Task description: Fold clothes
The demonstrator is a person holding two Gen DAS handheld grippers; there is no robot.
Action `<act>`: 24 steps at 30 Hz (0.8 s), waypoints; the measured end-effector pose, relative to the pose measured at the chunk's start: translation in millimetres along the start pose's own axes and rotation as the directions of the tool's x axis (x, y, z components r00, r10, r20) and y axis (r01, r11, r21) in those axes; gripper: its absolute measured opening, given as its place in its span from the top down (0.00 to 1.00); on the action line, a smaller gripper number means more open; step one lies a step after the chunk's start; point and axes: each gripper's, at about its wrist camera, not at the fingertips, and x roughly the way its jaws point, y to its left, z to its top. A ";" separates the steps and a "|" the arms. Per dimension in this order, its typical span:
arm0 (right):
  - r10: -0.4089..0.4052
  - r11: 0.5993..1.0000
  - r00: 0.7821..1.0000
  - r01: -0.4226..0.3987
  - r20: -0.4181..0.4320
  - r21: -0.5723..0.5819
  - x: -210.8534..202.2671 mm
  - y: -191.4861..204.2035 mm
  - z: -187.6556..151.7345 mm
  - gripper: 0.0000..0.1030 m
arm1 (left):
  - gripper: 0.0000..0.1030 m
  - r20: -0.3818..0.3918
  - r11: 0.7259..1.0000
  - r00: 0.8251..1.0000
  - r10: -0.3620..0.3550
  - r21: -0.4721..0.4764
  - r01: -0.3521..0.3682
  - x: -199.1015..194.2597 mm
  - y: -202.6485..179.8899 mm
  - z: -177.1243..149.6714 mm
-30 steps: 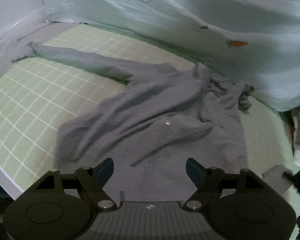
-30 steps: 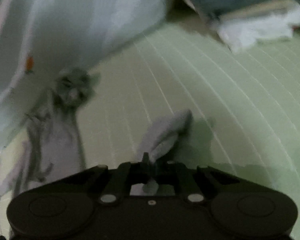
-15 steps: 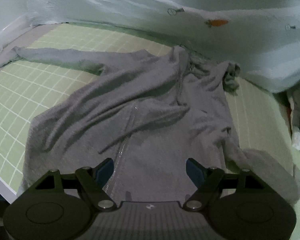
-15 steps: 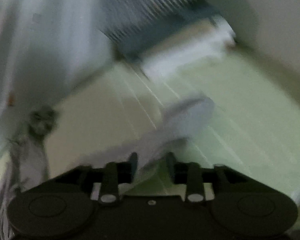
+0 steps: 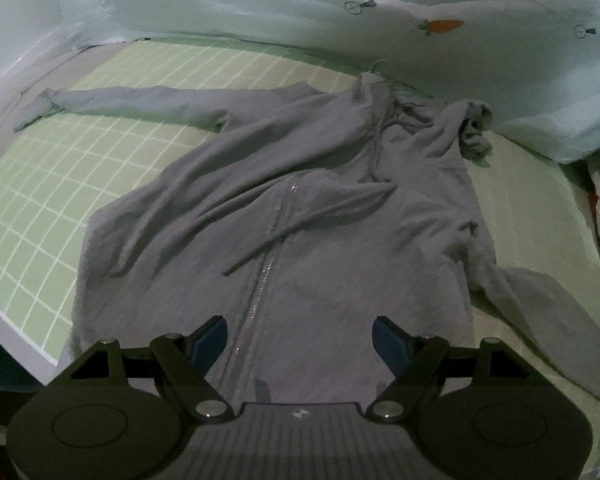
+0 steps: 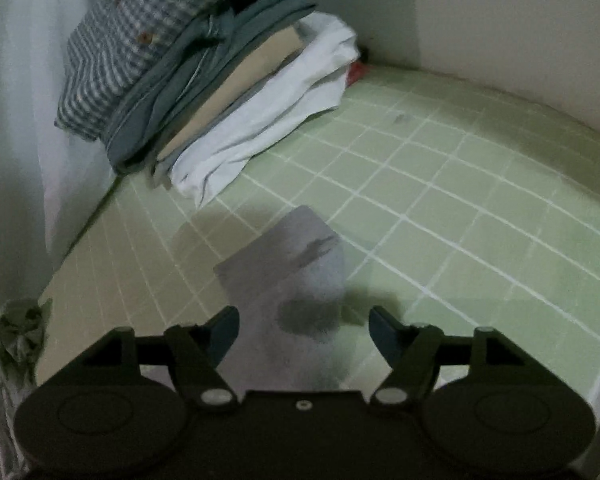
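We see a green checked sheet (image 5: 80, 168) filling the frame's left, a pale carrot-print quilt (image 5: 440, 40) across the top, and a bare wall (image 6: 500, 20) at the right wrist view's upper right.

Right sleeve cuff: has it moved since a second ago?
Yes. The cuff has dropped from the closed right tongs onto the checked sheet, lying flat as they open.

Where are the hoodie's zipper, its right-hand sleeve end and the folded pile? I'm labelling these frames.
zipper (image 5: 265, 276), left wrist view, mid-run of the teeth.
sleeve end (image 6: 296, 252), right wrist view, flat cuff area.
folded pile (image 6: 260, 120), right wrist view, white bottom garment.
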 end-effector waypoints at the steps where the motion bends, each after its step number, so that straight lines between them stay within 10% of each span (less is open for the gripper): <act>1: -0.003 0.999 1.000 0.003 -0.003 -0.039 3.3 6.5 0.6 0.44 | 0.22 0.000 1.000 1.000 0.004 -0.005 -0.004 0.3 0.8 -0.6; 4: -0.019 0.984 1.000 0.017 -0.012 -0.178 10.9 30.2 1.3 0.97 | 0.22 0.007 1.000 1.000 0.014 -0.013 -0.014 0.5 1.3 -0.5; 9: 0.074 0.791 0.996 -0.027 0.052 -0.611 -10.7 111.3 -31.4 0.97 | 0.22 0.022 0.999 1.000 0.011 -0.031 -0.010 1.4 -2.2 0.8; 12: 0.187 0.591 0.977 -0.195 -0.102 -0.783 -20.7 152.3 -76.7 0.95 | 0.22 0.015 0.999 1.000 0.004 -0.036 -0.003 5.4 -5.4 1.4; 14: 0.203 0.550 0.954 -0.298 -0.222 -0.780 -18.2 162.5 -97.6 0.91 | 0.22 0.013 1.000 1.000 -0.001 -0.031 0.002 6.4 -9.2 1.2; 19: 0.308 0.667 0.909 -0.418 -0.282 -0.617 -29.9 152.4 -83.0 0.47 | 0.22 0.024 1.000 1.000 -0.001 -0.001 0.001 0.4 -14.8 -3.1; 24: 0.268 0.743 0.940 -0.341 -0.211 -0.576 -13.3 140.7 -52.5 0.45 | 0.22 0.005 1.000 1.000 0.014 -0.018 -0.014 0.0 -9.4 -11.6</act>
